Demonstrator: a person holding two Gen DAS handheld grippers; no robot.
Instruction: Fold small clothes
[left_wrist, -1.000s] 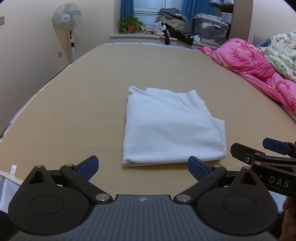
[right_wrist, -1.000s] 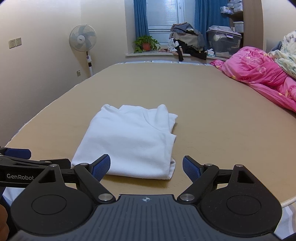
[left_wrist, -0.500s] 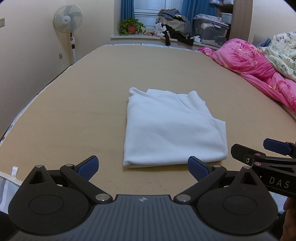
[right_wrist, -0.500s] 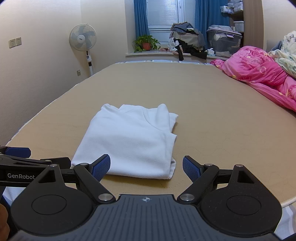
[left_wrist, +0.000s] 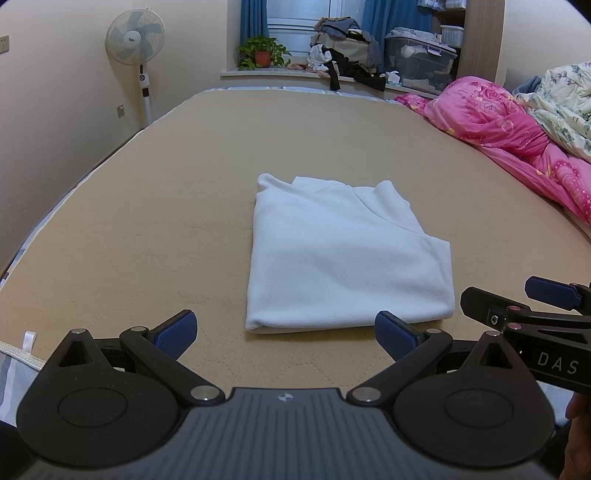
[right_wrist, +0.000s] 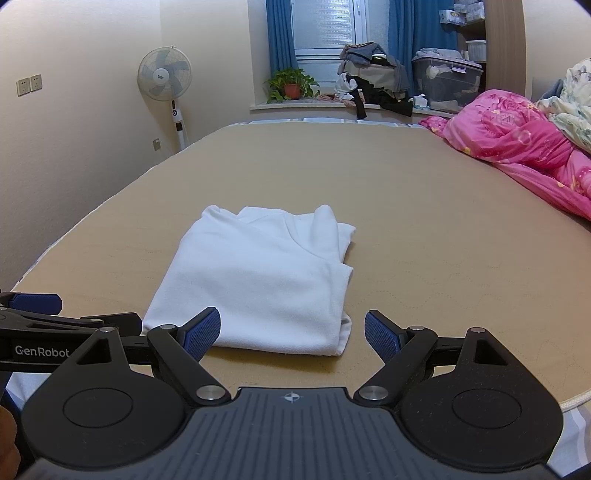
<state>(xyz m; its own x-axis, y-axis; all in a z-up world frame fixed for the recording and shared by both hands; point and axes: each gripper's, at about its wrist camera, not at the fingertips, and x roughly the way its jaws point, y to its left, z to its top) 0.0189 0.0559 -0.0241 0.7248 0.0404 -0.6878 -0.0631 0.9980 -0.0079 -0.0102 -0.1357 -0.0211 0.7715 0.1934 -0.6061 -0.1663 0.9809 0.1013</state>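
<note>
Folded white garment (left_wrist: 343, 254) flat on tan bed (left_wrist: 147, 229); left gripper (left_wrist: 284, 332) and right gripper (right_wrist: 291, 332) both released, empty, at its 6 o'clock edge.

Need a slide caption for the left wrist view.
Open left gripper poised before a folded white garment on the tan bed.

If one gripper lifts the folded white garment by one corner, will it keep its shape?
Probably not. The white garment looks like soft fleece in loose layers, so it would likely droop and unfold. It seems light, and may slide on the tan mattress.
</note>
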